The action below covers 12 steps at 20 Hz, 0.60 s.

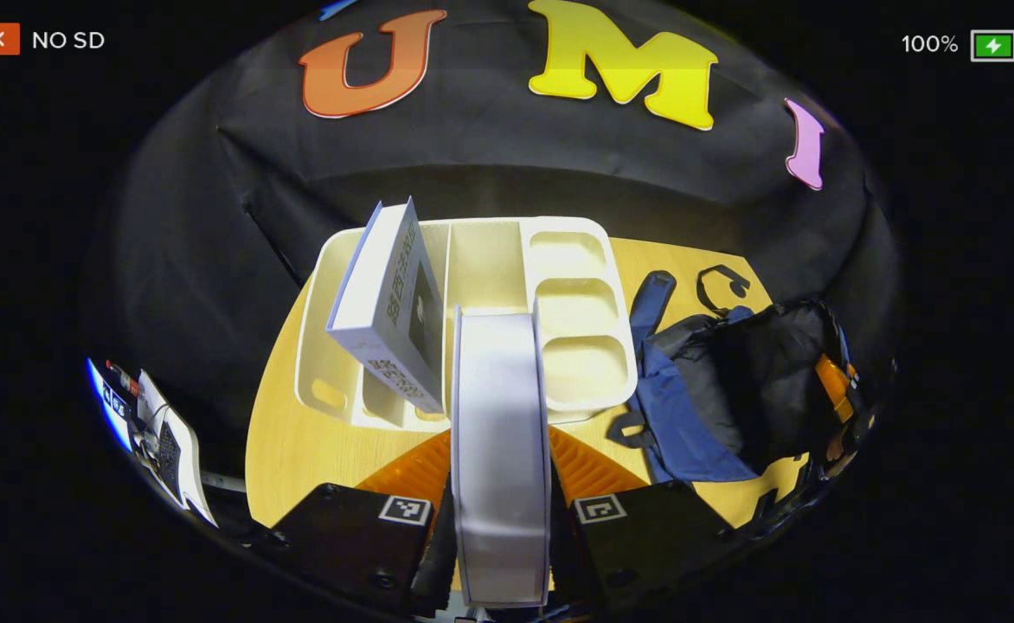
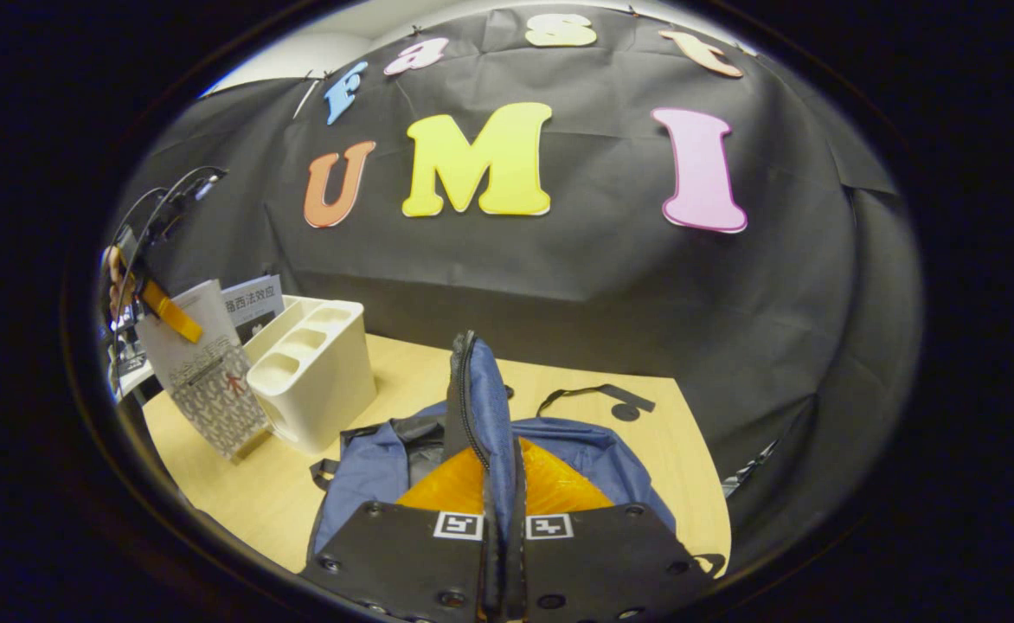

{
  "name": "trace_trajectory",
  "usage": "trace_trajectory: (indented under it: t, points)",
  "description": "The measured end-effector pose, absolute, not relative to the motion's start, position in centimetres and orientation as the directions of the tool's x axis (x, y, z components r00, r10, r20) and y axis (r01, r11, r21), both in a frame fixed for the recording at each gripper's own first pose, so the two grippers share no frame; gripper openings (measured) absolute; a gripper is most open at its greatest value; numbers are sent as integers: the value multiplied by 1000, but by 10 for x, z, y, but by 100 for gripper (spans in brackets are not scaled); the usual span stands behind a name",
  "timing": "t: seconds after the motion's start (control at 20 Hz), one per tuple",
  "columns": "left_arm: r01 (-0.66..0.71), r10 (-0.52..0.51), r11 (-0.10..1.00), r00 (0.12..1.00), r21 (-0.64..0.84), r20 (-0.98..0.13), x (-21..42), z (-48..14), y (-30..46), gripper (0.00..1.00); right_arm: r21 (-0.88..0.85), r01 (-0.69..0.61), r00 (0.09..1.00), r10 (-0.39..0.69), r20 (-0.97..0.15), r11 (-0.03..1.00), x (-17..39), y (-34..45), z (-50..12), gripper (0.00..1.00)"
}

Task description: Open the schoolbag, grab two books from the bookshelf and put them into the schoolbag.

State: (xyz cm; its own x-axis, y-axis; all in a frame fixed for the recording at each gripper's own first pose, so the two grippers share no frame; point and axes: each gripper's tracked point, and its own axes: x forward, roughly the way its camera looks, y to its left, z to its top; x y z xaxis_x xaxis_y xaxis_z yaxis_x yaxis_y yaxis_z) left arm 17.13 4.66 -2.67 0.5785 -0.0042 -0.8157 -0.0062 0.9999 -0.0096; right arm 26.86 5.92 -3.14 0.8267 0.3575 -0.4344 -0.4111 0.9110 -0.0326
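The left claw [image 1: 500, 484] is clamped on a white book [image 1: 500, 433], held edge-up above the counter [image 1: 299, 450], just in front of the cream bookshelf [image 1: 576, 346]. A second book [image 1: 386, 303] leans tilted in the bookshelf's left compartment. The right claw [image 2: 500, 528] is closed narrow, pinching the zippered blue flap of the schoolbag [image 2: 481, 407] and holding it upright; the schoolbag lies on the counter beside the bookshelf.

A yellow wood table [image 2: 645, 433] holds a white bookshelf [image 2: 317, 363] near its left edge. A blue schoolbag [image 2: 481, 433] lies beside it, toward the right edge.
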Motion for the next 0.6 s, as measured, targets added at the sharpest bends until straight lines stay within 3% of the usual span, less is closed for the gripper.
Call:
trace_trajectory:
  t: [0.1,0.2,0.25,0.3,0.6]
  points:
    - [-6,-6,1000,578,-11,-816,158,-27,45,51,-28,-407,826,354,-439,913,270,59,-35,4]
    - [6,-15,1000,587,-14,-810,145,-25,42,46,-31,-403,824,349,-446,915,270,57,-39,4]
    - [8,-19,1000,594,-19,-804,139,-22,40,51,-29,-401,823,347,-449,916,269,57,-41,3]
    - [18,-32,999,602,-26,-798,133,-21,37,46,-27,-400,823,346,-451,916,269,56,-43,3]
    - [86,-142,990,642,-113,-753,103,-14,-3,46,-11,-392,810,340,-477,920,271,57,-45,4]
